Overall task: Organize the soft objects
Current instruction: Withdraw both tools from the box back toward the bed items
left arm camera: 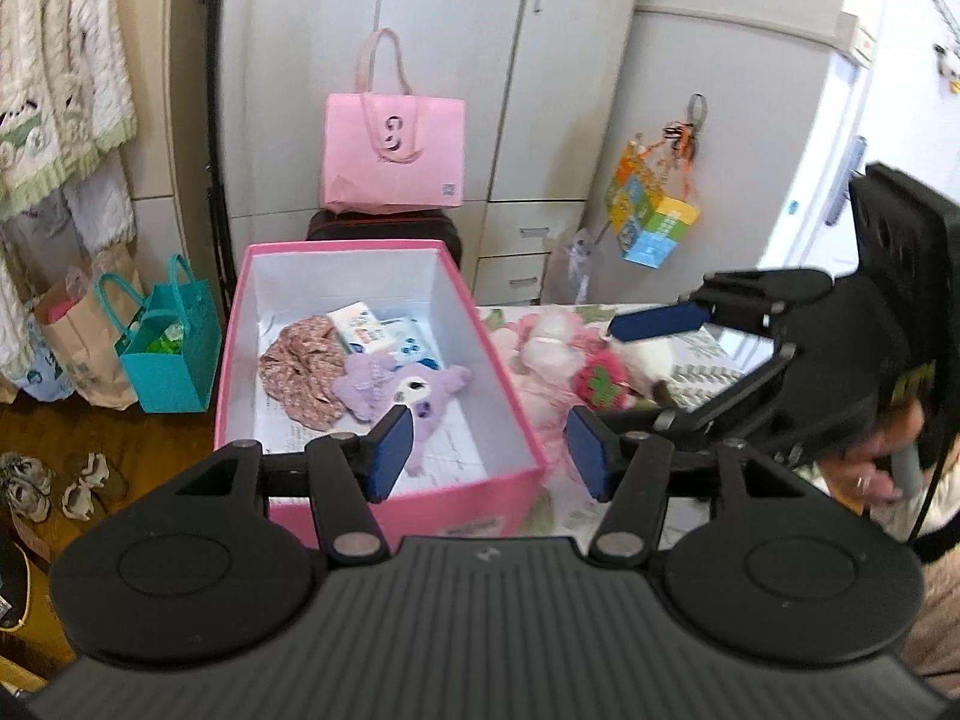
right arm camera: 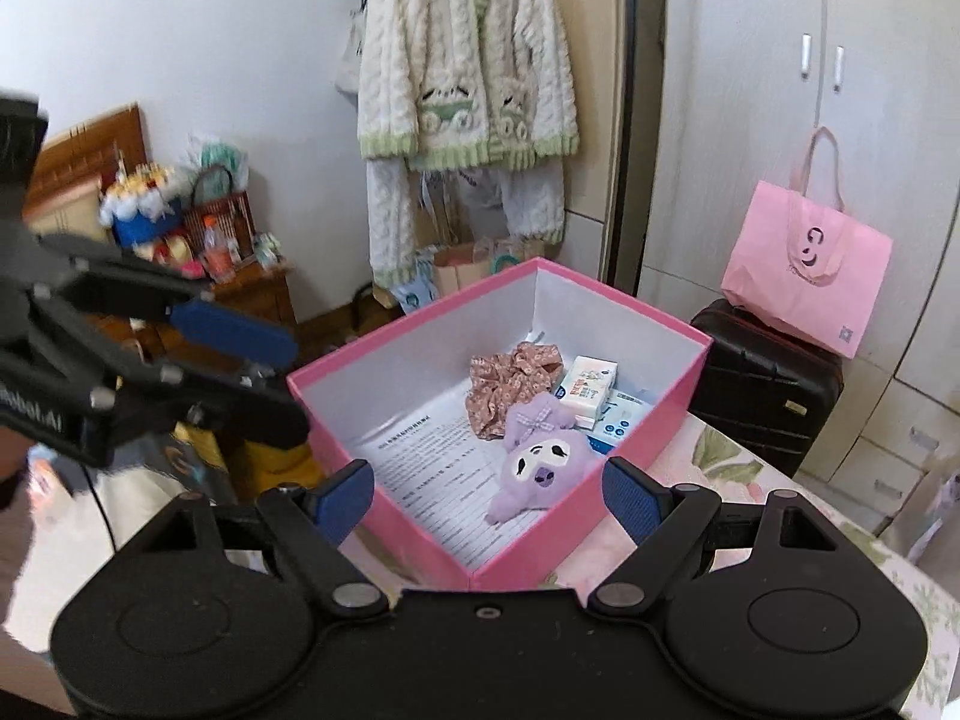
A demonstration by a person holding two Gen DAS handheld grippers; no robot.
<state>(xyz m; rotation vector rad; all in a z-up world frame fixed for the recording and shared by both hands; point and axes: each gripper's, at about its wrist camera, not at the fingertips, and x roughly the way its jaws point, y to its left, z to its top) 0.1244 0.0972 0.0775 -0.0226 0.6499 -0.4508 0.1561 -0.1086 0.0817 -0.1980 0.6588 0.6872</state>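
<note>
The person's hand [left arm camera: 882,450] is blurred, and the pink toys [left arm camera: 552,354] blur together.

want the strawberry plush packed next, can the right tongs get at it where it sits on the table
Probably yes. The strawberry plush lies in the open on the table, outside the pink box, beside the pale pink plush. The right tongs look open and empty, close by it, with nothing lying over it.

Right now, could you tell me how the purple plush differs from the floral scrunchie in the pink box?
The purple plush is solid lilac with a printed face and a gingham bow; the floral scrunchie is a faceless, brownish-pink ruffled ring. The plush lies nearer the grippers, the scrunchie behind it. Both are soft and lie inside the pink box.
</note>
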